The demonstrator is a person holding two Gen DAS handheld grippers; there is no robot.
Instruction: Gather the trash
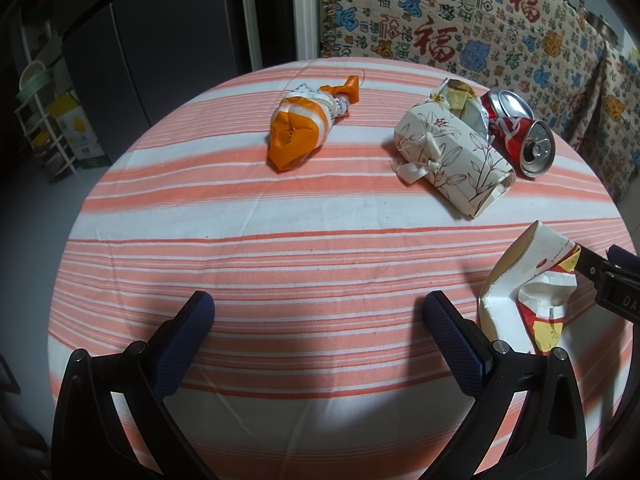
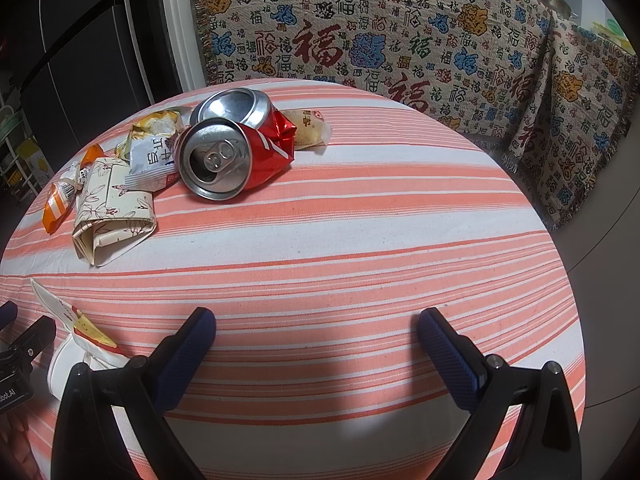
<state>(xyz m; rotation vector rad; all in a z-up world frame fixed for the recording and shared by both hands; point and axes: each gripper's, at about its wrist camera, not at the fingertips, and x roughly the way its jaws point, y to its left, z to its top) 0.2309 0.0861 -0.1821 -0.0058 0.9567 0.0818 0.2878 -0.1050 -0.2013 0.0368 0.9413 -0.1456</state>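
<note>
Trash lies on a round table with an orange-striped cloth (image 1: 280, 216). An orange wrapper (image 1: 298, 130) sits at the far middle. A crushed floral paper box (image 1: 452, 152) lies right of it, against a crushed red can (image 1: 520, 132). A torn white paper cup (image 1: 528, 288) lies near right. My left gripper (image 1: 320, 312) is open and empty above the near cloth. In the right wrist view the can (image 2: 236, 152), the floral box (image 2: 112, 212), snack wrappers (image 2: 154, 148) and the torn cup (image 2: 80, 336) lie to the left. My right gripper (image 2: 316, 316) is open and empty.
A patterned blanket (image 2: 400, 40) covers a sofa behind the table. A dark fridge (image 1: 152, 40) and a shelf rack (image 1: 48, 120) stand far left. The right gripper's body (image 1: 612, 280) shows at the left view's right edge, next to the cup.
</note>
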